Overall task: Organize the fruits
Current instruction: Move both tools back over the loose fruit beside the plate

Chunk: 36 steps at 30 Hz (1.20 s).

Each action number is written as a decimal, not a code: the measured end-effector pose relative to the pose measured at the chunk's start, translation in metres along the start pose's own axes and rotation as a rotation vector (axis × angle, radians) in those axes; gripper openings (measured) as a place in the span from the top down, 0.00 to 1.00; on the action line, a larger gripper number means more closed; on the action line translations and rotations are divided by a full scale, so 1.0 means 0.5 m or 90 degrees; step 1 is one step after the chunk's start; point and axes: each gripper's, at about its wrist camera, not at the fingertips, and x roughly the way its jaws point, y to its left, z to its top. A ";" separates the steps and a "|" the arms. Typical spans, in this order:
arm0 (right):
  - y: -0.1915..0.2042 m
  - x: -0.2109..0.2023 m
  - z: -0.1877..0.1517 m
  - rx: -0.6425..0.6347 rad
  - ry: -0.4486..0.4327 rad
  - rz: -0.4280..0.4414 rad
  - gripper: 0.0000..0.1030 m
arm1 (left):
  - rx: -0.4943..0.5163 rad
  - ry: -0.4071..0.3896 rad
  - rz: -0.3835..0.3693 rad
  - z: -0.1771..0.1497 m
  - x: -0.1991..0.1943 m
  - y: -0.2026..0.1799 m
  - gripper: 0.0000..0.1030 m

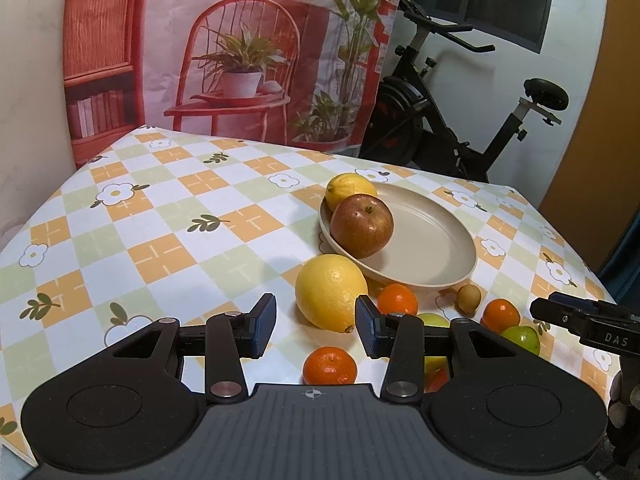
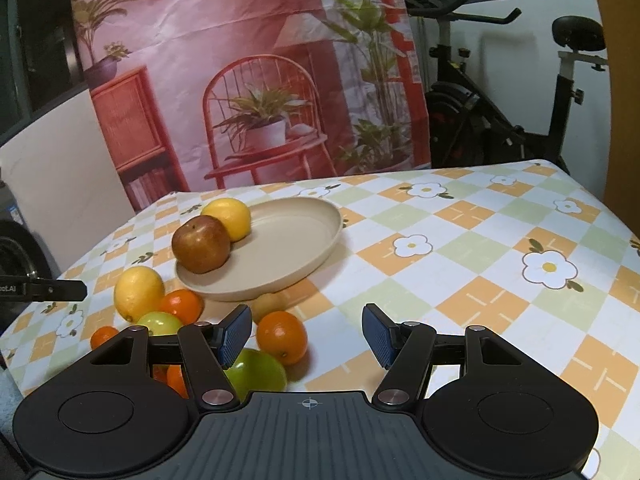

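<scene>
your left gripper [image 1: 316, 326] has its fingers spread with nothing pinched, and the big lemon [image 1: 330, 292] lies on the counter [image 1: 160, 240] just ahead of them, at about one o'clock. your right gripper [image 2: 307, 334] also has its fingers spread and empty over the checked cloth, with an orange [image 2: 282, 336] just inside the left finger and a green apple [image 2: 258, 372] beneath it. the plate [image 1: 432, 248] sits at twelve o'clock from the loose fruit, holding a red apple [image 1: 362, 226] and a smaller lemon [image 1: 348, 192] against its nine o'clock rim.
</scene>
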 end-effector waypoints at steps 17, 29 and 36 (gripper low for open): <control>0.032 -0.011 -0.028 -0.021 0.050 0.061 0.57 | 0.013 -0.004 -0.010 -0.005 -0.007 -0.007 0.56; 0.029 0.004 -0.031 -0.017 0.075 0.085 0.59 | -0.007 0.003 0.001 -0.003 -0.002 0.009 0.56; 0.021 0.005 -0.032 -0.004 0.079 0.090 0.58 | -0.058 0.013 0.020 -0.002 0.000 0.038 0.56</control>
